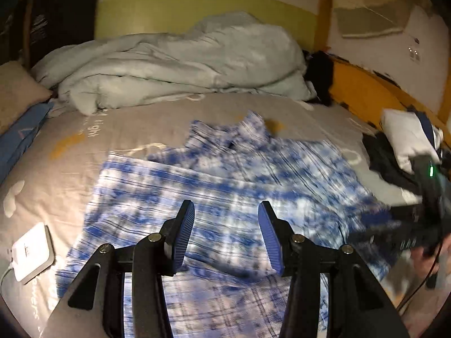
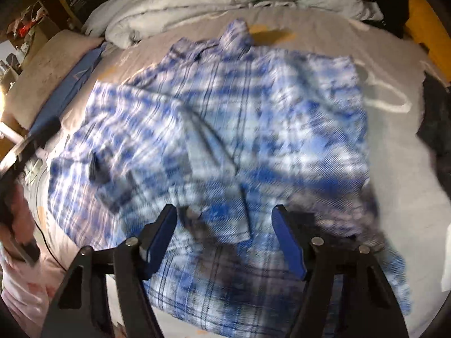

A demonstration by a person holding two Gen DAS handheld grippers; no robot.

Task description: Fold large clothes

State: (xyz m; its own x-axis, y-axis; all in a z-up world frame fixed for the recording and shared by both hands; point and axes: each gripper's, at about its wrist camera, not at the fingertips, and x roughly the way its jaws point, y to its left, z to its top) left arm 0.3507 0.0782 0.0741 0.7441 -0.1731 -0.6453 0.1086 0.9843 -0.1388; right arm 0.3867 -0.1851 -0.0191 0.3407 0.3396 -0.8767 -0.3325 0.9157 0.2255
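A: Grey printed bedsheet as ground; pale duvet heaped at far edge.
B: Blue-and-white plaid shirt spread flat mid-bed, collar toward duvet, one side folded inward.
A: White power bank lower left.
B: Left gripper and right gripper: jaws apart above cloth, nothing gripped.
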